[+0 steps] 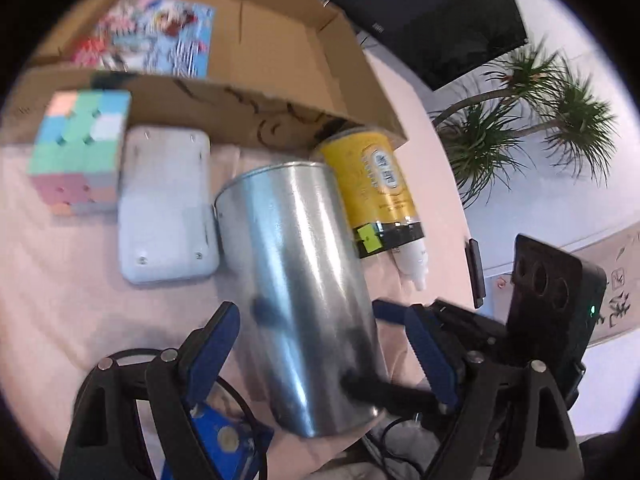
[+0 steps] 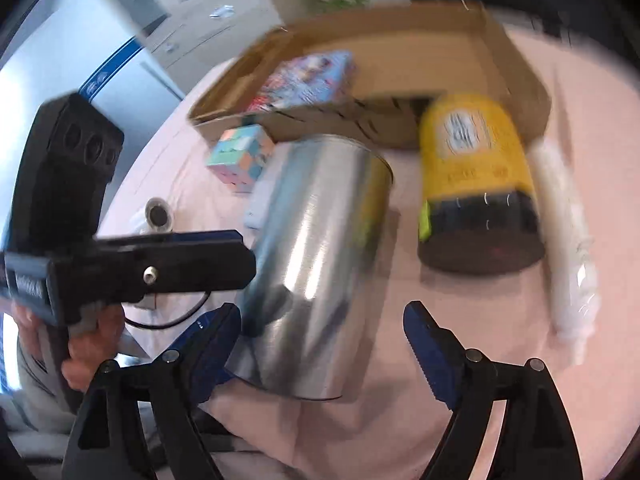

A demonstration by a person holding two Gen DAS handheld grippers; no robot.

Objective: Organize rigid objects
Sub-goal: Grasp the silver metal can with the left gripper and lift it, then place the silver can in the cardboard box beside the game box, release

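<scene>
A shiny metal can (image 1: pixel 304 292) lies on its side on the pink cloth, its far end toward the cardboard box (image 1: pixel 280 60). My left gripper (image 1: pixel 324 344) is open with the can between its blue fingers (image 1: pixel 212 344). In the right wrist view the can (image 2: pixel 316 268) lies just right of the left finger of my open right gripper (image 2: pixel 324 344); the left gripper's body (image 2: pixel 132 264) is at its left. A yellow canister (image 1: pixel 372 184) with a black base lies beside the can, also in the right wrist view (image 2: pixel 476 184).
A pastel puzzle cube (image 1: pixel 76 148) and a pale blue flat case (image 1: pixel 166 208) lie left of the can. A colourful picture box (image 1: pixel 156 36) lies inside the cardboard box. A white bottle (image 2: pixel 568 252) lies right of the canister. A potted plant (image 1: pixel 532 120) stands beyond the table edge.
</scene>
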